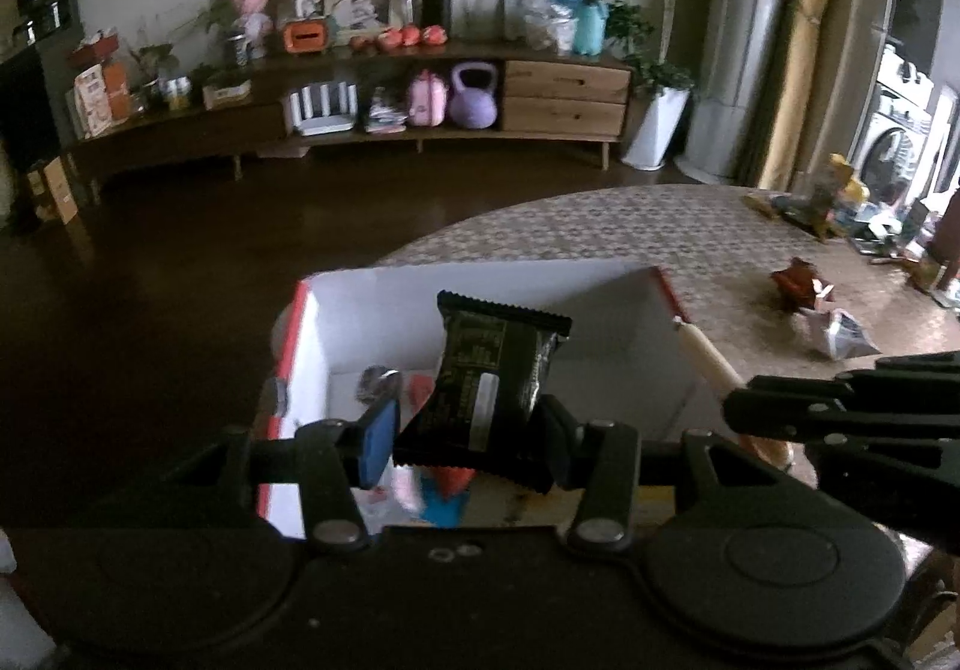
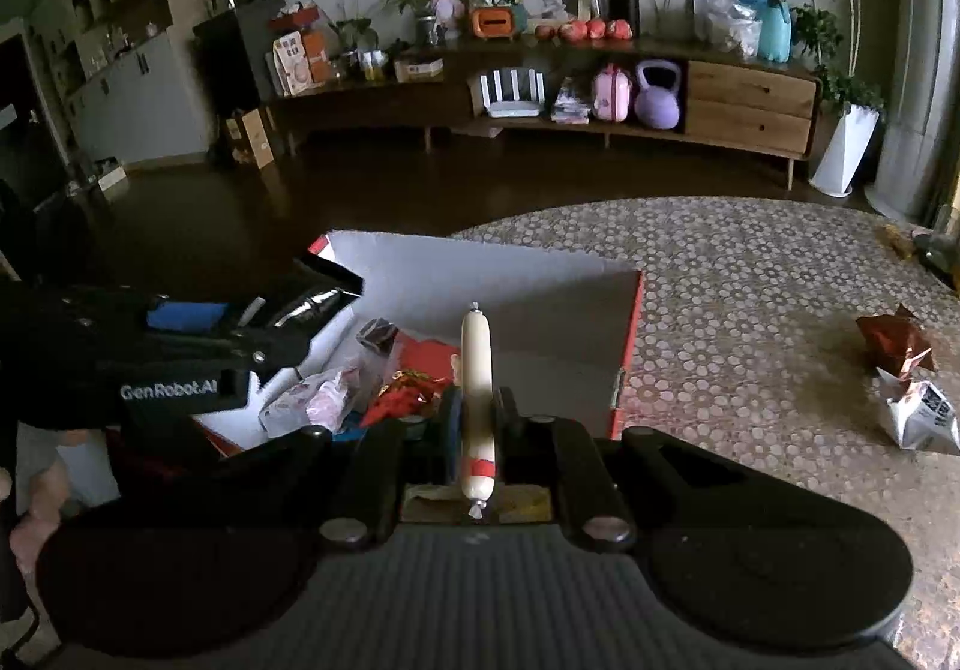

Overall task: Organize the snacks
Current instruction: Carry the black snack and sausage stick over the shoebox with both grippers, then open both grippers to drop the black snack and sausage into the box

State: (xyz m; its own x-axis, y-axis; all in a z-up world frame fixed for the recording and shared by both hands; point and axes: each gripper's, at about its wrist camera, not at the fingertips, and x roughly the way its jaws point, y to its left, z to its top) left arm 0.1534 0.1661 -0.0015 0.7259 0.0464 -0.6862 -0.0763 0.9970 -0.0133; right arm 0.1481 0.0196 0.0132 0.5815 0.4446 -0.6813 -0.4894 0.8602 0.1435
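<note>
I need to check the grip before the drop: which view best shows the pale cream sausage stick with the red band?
The right wrist view: the pale cream sausage stick lies centred, full length, clamped in the right gripper over the white cardboard box. The left wrist view shows only part of it, beside the box's right wall.

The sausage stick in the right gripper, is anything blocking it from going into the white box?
Nothing visible blocks it. The sausage stick, pinched in the right gripper, hangs over the open-topped white box. Snacks already lie on the box floor, with bare room beside them. The left gripper, holding a black snack packet, is off to the side.
</note>
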